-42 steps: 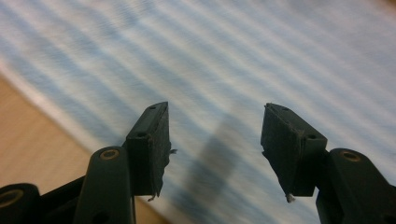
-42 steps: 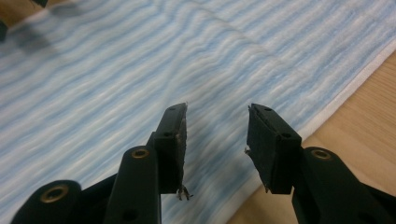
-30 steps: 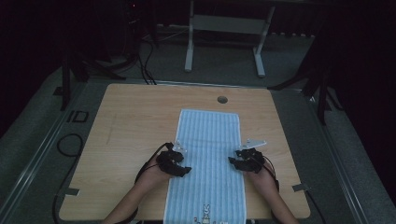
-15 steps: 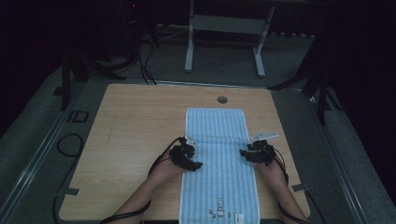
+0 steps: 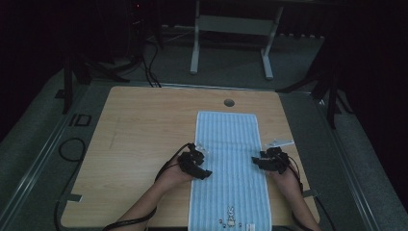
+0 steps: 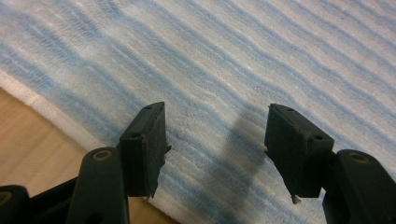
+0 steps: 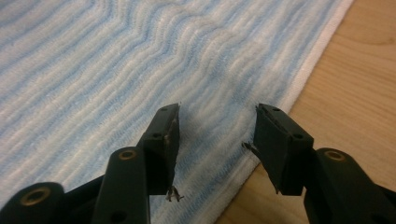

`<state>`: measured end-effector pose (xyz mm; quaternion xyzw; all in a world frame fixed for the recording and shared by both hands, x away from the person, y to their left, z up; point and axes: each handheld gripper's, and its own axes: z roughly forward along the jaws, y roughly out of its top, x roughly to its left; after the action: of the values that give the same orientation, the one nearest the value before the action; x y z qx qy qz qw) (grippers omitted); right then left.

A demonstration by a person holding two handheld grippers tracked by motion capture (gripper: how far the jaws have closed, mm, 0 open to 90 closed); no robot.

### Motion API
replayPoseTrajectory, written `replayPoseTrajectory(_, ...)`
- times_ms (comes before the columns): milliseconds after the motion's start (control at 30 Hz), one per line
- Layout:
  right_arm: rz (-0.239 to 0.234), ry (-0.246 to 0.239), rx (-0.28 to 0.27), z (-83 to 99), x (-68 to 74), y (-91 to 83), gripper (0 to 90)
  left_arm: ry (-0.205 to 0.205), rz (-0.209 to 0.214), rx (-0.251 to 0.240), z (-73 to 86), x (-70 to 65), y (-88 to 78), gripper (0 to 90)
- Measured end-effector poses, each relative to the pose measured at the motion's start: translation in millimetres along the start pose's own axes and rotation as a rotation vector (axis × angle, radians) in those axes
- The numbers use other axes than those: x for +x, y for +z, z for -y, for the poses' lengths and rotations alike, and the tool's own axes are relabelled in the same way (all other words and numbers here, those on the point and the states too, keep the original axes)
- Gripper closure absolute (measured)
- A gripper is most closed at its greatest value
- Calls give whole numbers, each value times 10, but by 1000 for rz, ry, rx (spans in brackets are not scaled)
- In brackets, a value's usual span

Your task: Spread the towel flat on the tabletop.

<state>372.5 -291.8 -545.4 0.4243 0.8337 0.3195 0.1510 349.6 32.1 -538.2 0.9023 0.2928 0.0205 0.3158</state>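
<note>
A blue-and-white striped towel (image 5: 228, 139) lies flat and lengthwise on the wooden table (image 5: 144, 125), a small rabbit embroidery (image 5: 231, 212) near its front end. My left gripper (image 5: 206, 173) sits over the towel's left edge, jaws open above the cloth (image 6: 233, 56) with nothing pinched (image 6: 212, 109). At the towel's right edge is my right gripper (image 5: 256, 161). Its jaws (image 7: 217, 107) have just been opening a little and stand open over the hem (image 7: 93, 60), gripping nothing. Bare wood (image 7: 355, 74) shows beside that hem.
A round cable hole (image 5: 229, 102) sits in the table just beyond the towel's far end. A metal stand (image 5: 231, 24) and dark cables (image 5: 144, 62) are on the floor behind. A cable loop (image 5: 72, 149) lies left of the table.
Both hands and the towel have shifted to the right across the table. The rabbit end has slid a little farther from the front edge.
</note>
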Motion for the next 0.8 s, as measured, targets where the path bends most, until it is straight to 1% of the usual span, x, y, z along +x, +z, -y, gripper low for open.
replayPoseTrajectory(33,-5,-2,3,-7,7,-15,496,2,-3,-7,-12,-7,-12,387)
replayPoseTrajectory(67,-4,-12,-12,-18,13,-38,505,2,-8,-13,-29,-4,-32,387)
replayPoseTrajectory(100,-11,-13,-35,-64,17,-87,603,-5,-16,-23,-54,-1,-48,387)
replayPoseTrajectory(133,-11,-13,-35,-64,17,-87,603,-2,-32,-29,-84,12,-69,387)
replayPoseTrajectory(167,-11,-12,-47,-99,14,-111,670,-4,-52,-39,-120,26,-84,388)
replayPoseTrajectory(200,4,-16,-52,-137,12,-131,777,-9,-68,-43,-172,60,-97,406)
replayPoseTrajectory(233,18,-18,-50,-222,6,-136,866,-12,-91,-42,-207,84,-104,449)
replayPoseTrajectory(267,18,-18,-50,-222,6,-136,866,-22,-124,-54,-250,116,-107,449)
replayPoseTrajectory(300,25,-18,-49,-261,2,-124,894,-33,-134,-59,-293,158,-107,513)
replayPoseTrajectory(333,30,-18,-50,-298,-2,-100,894,-44,-143,-61,-336,206,-97,546)
replayPoseTrajectory(367,41,-17,-47,-333,-5,-70,895,-54,-169,-71,-374,249,-82,560)
replayPoseTrajectory(400,46,-13,-43,-368,-13,-35,896,-63,-186,-77,-410,294,-68,623)
replayPoseTrajectory(433,48,-12,-36,-401,-23,6,896,-69,-197,-87,-443,340,-50,646)
replayPoseTrajectory(467,54,-12,-27,-432,-31,49,896,-77,-207,-95,-473,384,-32,650)
replayPoseTrajectory(500,57,-10,-17,-460,-41,91,896,-90,-217,-102,-497,435,-12,688)
replayPoseTrajectory(533,59,-4,-9,-486,-48,135,896,-110,-218,-97,-520,485,17,703)
replayPoseTrajectory(567,65,-3,4,-508,-53,174,896,-121,-216,-84,-539,532,52,703)
replayPoseTrajectory(600,65,-3,4,-508,-53,174,896,-121,-216,-84,-539,532,52,703)
replayPoseTrajectory(633,70,-5,13,-524,-57,213,896,-136,-239,-64,-554,592,118,703)
replayPoseTrajectory(667,70,0,43,-542,-66,313,896,-156,-226,-57,-550,633,156,713)
replayPoseTrajectory(700,69,-2,55,-543,-70,348,895,-180,-237,-41,-532,684,240,713)
replayPoseTrajectory(767,70,0,64,-539,-76,380,895,-181,-231,-40,-520,698,271,713)
replayPoseTrajectory(800,68,3,57,-533,-85,398,895,-195,-224,-63,-514,712,281,719)
